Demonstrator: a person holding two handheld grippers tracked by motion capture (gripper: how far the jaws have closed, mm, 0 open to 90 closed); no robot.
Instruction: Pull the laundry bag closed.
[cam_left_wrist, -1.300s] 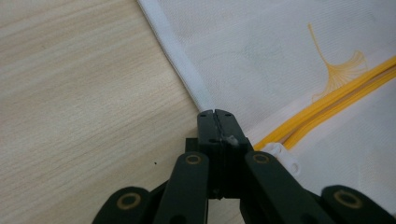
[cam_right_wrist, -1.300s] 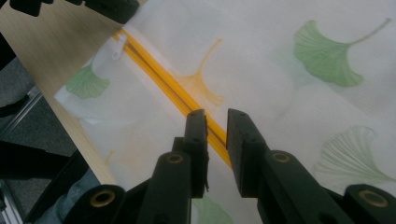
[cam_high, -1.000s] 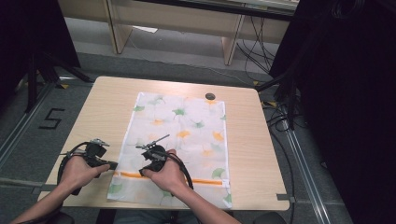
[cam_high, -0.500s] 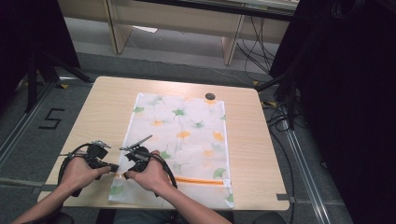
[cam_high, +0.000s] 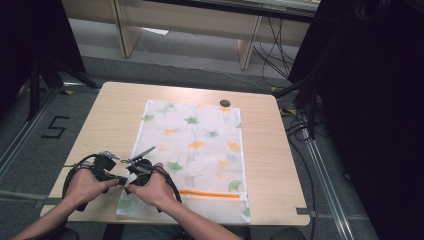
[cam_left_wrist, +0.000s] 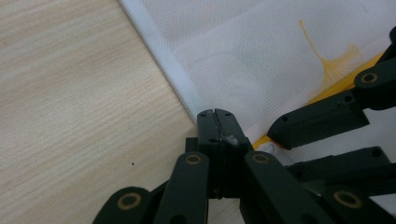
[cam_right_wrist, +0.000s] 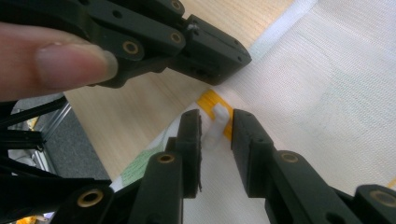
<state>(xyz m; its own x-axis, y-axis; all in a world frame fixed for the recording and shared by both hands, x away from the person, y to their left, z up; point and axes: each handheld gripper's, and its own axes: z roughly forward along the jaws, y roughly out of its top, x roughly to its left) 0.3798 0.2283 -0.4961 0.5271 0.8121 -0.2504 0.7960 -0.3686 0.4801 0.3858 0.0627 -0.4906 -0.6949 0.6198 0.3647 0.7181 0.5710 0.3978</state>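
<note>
A white mesh bag (cam_high: 200, 145) printed with green and orange leaves lies flat on the wooden table (cam_high: 105, 120). An orange zipper (cam_high: 210, 193) runs across its near end. My left gripper (cam_left_wrist: 215, 122) is shut on the bag's white left hem (cam_left_wrist: 173, 74), right by the zipper's end. In the high view the left gripper (cam_high: 119, 178) and right gripper (cam_high: 132, 175) meet at the bag's near left edge. My right gripper (cam_right_wrist: 215, 128) is open, one jaw on each side of the white zipper pull (cam_right_wrist: 218, 114), with a narrow gap to it.
A small dark round object (cam_high: 225, 103) sits at the table's far edge, just beyond the bag. Bare wood lies left and right of the bag. Cables and stands crowd the floor around the table.
My right hand has slid left across the near end of the bag until its gripper sits beside the left one. The left gripper has barely moved.
</note>
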